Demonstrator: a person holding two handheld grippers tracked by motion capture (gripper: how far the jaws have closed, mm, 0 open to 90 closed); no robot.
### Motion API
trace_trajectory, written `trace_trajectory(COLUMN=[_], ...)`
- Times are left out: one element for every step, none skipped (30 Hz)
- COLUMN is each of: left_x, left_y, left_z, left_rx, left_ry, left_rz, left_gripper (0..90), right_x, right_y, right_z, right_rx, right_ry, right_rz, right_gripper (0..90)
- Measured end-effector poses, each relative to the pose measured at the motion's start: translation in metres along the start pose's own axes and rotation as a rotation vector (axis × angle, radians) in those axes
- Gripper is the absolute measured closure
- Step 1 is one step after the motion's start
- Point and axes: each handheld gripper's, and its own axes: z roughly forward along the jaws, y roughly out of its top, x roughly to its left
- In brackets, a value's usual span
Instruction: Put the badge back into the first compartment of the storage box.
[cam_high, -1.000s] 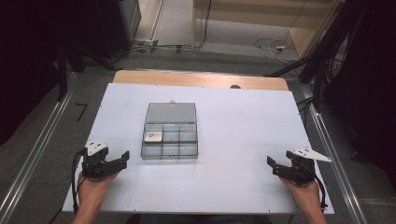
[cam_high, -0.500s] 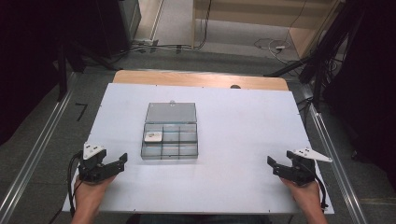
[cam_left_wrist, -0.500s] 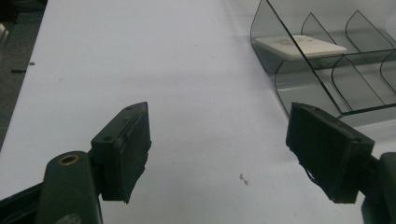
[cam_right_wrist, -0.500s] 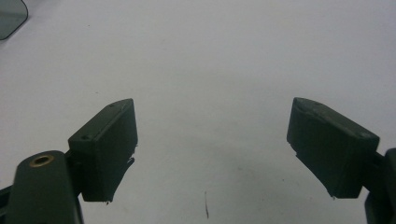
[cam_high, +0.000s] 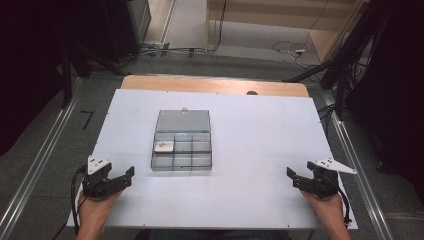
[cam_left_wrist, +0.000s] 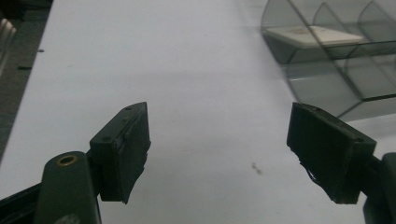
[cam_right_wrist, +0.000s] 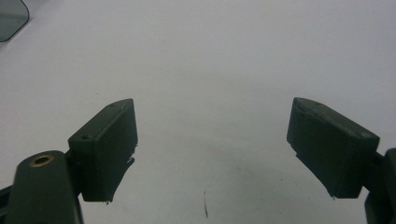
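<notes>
While parted with nothing between jaws: left tool (cam_high: 131, 174) and right tool (cam_high: 290, 175), well apart either side of clear grey plastic compartment box (cam_high: 182, 140), mid white desk (cam_high: 260, 130).

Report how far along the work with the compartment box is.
Done: the clear grey plastic compartment box lies open, lid flat behind, a white flat piece in one left compartment. In hand: nothing; left gripper and right gripper rest open near the table's front corners. Left: any handling of the box.
</notes>
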Motion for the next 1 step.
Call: trace_trajectory(left_x=[0.003], left_y=[-0.0014], left_z=[0.0045], left_rx=[0.016], left_ry=[0.026], left_rz=[0.011], left_gripper=[21.4], right_x=[-0.0001], right_y=[0.0001], right_z=[0.0], right_rx=[0.0], right_ry=[0.001], right_rz=[-0.001], right_gripper=[15.0])
